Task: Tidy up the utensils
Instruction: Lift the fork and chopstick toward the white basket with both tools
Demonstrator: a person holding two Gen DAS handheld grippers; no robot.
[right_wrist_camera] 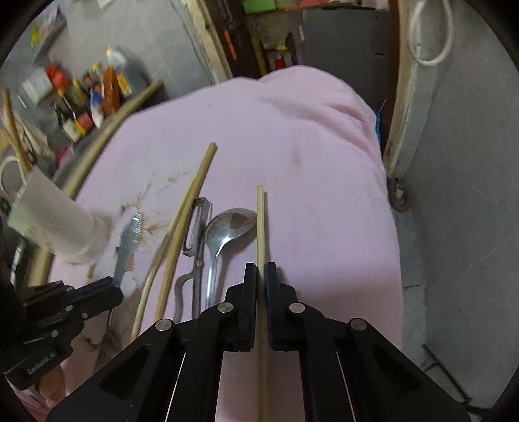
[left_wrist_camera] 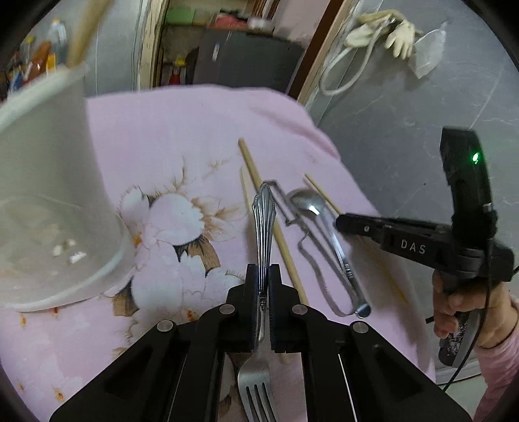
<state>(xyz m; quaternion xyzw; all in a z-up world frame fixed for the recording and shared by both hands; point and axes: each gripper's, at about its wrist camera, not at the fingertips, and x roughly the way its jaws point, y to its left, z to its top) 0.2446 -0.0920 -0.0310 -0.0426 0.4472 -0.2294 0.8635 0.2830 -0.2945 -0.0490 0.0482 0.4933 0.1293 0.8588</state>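
My left gripper (left_wrist_camera: pixel 263 269) is shut on a silver fork (left_wrist_camera: pixel 264 227), handle pointing forward and tines back toward the camera, just above the pink flowered cloth (left_wrist_camera: pixel 181 130). A white plastic cup (left_wrist_camera: pixel 48 181) stands close at the left with a chopstick (left_wrist_camera: pixel 84 29) in it. My right gripper (right_wrist_camera: pixel 260 267) is shut on one wooden chopstick (right_wrist_camera: pixel 260 227) that points straight ahead. Beside it to the left lie a metal spoon (right_wrist_camera: pixel 227 224), a peeler (right_wrist_camera: pixel 198 233) and two more chopsticks (right_wrist_camera: pixel 191 207). The right wrist view also shows the left gripper (right_wrist_camera: pixel 110 289) with the fork (right_wrist_camera: pixel 128 240).
The cloth-covered surface drops off at its right edge (left_wrist_camera: pixel 373 201) to a grey floor (left_wrist_camera: pixel 405 113). Work gloves (left_wrist_camera: pixel 389 32) and a white cable (left_wrist_camera: pixel 343 65) lie on the floor. A cluttered shelf of bottles (right_wrist_camera: pixel 87 87) sits far left. A hand (left_wrist_camera: pixel 454 308) holds the right gripper.
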